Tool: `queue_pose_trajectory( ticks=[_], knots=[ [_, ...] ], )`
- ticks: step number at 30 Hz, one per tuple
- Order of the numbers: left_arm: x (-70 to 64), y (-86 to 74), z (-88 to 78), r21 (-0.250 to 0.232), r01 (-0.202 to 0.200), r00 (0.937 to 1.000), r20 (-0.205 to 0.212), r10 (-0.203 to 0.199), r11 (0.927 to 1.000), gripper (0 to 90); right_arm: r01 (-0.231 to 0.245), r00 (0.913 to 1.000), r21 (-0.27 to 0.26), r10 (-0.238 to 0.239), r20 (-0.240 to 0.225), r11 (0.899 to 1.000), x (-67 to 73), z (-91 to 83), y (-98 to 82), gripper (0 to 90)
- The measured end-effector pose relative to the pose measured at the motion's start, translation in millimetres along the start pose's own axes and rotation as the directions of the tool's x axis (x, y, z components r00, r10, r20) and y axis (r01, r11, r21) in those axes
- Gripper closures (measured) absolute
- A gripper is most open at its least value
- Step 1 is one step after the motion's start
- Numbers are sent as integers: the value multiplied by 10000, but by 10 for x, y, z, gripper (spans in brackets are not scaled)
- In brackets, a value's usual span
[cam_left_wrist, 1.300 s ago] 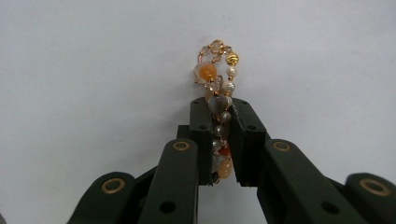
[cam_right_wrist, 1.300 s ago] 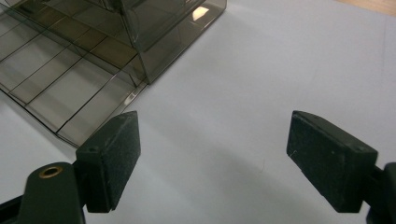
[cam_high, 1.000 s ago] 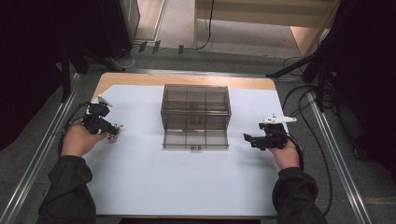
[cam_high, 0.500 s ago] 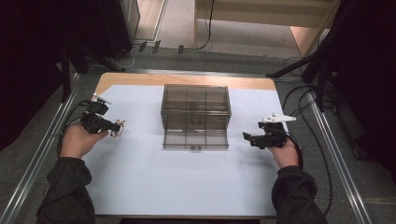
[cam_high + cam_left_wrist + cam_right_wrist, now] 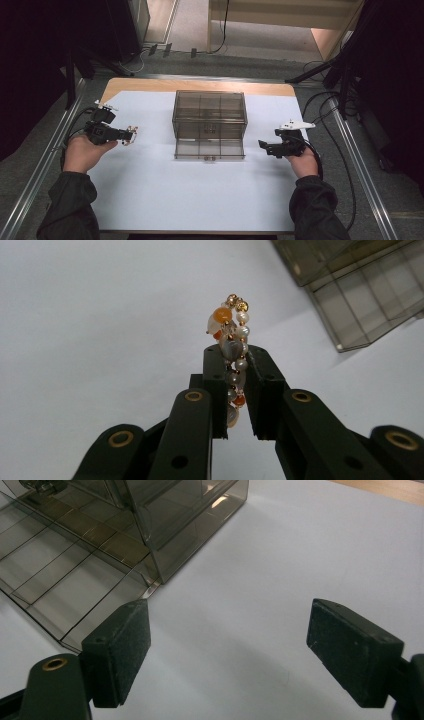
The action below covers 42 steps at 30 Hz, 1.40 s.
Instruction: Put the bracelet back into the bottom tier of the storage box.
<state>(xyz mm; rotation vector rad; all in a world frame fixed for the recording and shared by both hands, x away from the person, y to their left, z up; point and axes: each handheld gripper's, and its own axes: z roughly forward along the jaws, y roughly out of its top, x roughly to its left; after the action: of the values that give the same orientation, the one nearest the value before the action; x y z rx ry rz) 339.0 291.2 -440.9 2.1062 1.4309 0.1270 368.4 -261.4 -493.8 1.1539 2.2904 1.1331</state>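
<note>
A smoky clear drawer box (image 5: 210, 117) stands mid-table, its bottom drawer (image 5: 209, 149) pulled out toward me, with small compartments. My left gripper (image 5: 131, 133) is at the table's left, shut on a beaded bracelet (image 5: 231, 342) of pearl, orange and grey beads, held just above the white sheet. The bracelet (image 5: 131, 135) pokes out past the jaws. The box corner (image 5: 350, 290) lies to the upper right in the left gripper view. My right gripper (image 5: 263, 145) hovers right of the open drawer, jaws wide apart and empty (image 5: 227, 650). The drawer front corner (image 5: 75, 595) sits just beyond its left pad.
A white sheet (image 5: 200, 190) covers the wooden table (image 5: 150, 85). Metal rails (image 5: 47, 150) run along both sides. Cables (image 5: 340, 150) trail off the right edge. Dark stands and a floor lie beyond the far edge.
My left gripper has shifted a little toward me and outward with the bracelet. The right gripper has hardly moved.
</note>
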Motion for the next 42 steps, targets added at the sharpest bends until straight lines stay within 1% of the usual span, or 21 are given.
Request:
queue_pose_trajectory(
  ticks=[3,5,8,11,12,14,16,17,18,23,26,28,29,31,32,37,38,42],
  knots=[
    [-19,-5,-17,-105,-14,10000,10,14,9999,825,5,10000,-20,-5,11,10000,-4,3,5,190],
    [-35,-7,-35,-172,-77,9999,68,78,9998,824,16,10000,-24,-16,17,10000,-4,5,6,189],
    [-86,-6,-71,-432,-220,9995,223,230,9988,824,15,10000,-8,-15,-14,10000,-4,13,14,189],
    [-108,-1,-86,-529,-320,9990,301,336,9981,824,8,10000,14,-8,-10,10000,-1,17,15,189],
    [-130,3,-92,-597,-378,9984,408,403,9975,824,2,10000,33,-2,-21,10000,1,18,16,189],
    [-137,5,-91,-566,-413,9979,477,440,9975,824,0,10000,33,0,-17,10000,1,18,16,189],
    [-173,9,-87,-594,-591,9953,734,634,9965,823,10,10000,34,-10,-21,10000,-2,19,15,189],
    [-173,9,-87,-594,-591,9953,734,634,9965,823,9,10000,35,-9,-23,10000,-2,18,15,189],
    [-195,14,-88,-687,-768,9920,947,831,9947,823,8,10000,34,-8,-19,10000,-2,18,15,189],
    [-241,26,-84,-715,-911,9901,1006,981,9933,823,8,10000,35,-8,-15,10000,0,18,16,189],
    [-264,35,-75,-658,-835,9901,1071,902,9943,824,6,10000,33,-6,-11,10000,0,18,16,189],
    [-290,45,-66,-591,-871,9894,1110,932,9944,826,1,10000,33,-1,-8,10000,1,18,17,189],
    [-328,56,-52,-546,-1006,9883,1092,1061,9934,826,15,10000,28,-15,-11,10000,1,17,17,189],
    [-345,62,-45,-547,-1060,9881,1064,1114,9929,826,18,10000,25,-18,-8,10000,0,17,17,189],
    [-376,73,-35,-529,-1154,9868,1080,1206,9919,826,12,10000,27,-12,-7,10000,1,17,18,189],
    [-424,93,-29,-523,-1251,9851,1121,1304,9908,825,64,10000,15,-64,-4,10000,3,12,17,189],
    [-447,105,-28,-547,-1338,9835,1156,1394,9895,825,53,10000,35,-53,4,10000,5,10,16,189],
    [-499,127,-15,-565,-1432,9816,1196,1491,9881,826,70,10000,24,-71,8,10000,5,4,15,189]
  ],
)
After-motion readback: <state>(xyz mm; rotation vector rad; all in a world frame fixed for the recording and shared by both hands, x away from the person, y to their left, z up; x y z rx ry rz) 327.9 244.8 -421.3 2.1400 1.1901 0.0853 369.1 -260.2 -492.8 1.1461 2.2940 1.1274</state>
